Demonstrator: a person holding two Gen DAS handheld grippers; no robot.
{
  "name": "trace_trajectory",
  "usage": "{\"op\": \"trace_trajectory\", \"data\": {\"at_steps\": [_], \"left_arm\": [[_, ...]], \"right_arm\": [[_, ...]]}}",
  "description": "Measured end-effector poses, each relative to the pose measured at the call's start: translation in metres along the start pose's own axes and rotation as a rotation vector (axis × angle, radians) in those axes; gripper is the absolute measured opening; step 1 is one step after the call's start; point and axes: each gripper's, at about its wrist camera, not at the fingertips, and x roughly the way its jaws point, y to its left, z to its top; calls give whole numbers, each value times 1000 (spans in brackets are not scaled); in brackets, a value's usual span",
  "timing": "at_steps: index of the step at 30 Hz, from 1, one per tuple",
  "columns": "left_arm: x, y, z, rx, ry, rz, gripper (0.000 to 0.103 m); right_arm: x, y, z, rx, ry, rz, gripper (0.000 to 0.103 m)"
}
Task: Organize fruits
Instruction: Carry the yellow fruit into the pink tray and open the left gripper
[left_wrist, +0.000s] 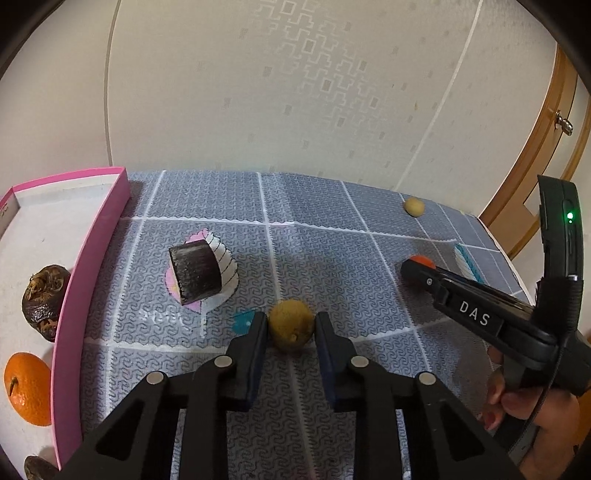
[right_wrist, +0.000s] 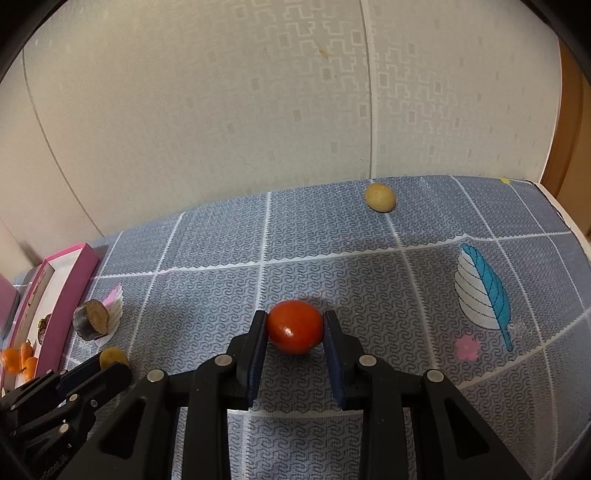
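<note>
My left gripper (left_wrist: 291, 326) is shut on a small brown-green round fruit (left_wrist: 291, 329) just above the patterned cloth. My right gripper (right_wrist: 295, 326) is shut on a red tomato (right_wrist: 295, 326); in the left wrist view the right gripper (left_wrist: 417, 267) hides most of the tomato. A pink-walled box (left_wrist: 92, 254) stands at the left with an orange (left_wrist: 27, 387) and a dark wrinkled fruit (left_wrist: 44, 301) inside. A dark cut cylinder (left_wrist: 195, 271) lies on the cloth near the box. A pale yellow round fruit (right_wrist: 380, 197) lies far back.
The blue-grey patterned cloth (right_wrist: 332, 236) covers the table, whose right edge (right_wrist: 569, 221) drops off near a wooden door frame. A wallpapered wall stands close behind the table. The box also shows in the right wrist view (right_wrist: 62, 295), at far left.
</note>
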Motion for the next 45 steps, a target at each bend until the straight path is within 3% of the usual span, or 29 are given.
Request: {"op": "trace_trajectory", "data": {"at_steps": [16,29,36,45], "left_arm": [[-38,19,-6,22,-47,-21,26],[-88,59,0,-13,-139,-2,26],[-105,95,3,-78,-181,51,26],[-109,154,-1,-176,-115,178,26]], "right_arm": [[3,7,0,-19,5,-22,30],[4,9,1,-7,1,-36,30],[6,11,1,-6,1,-36,30],[7,18,2,-8,5,-45,30]]}}
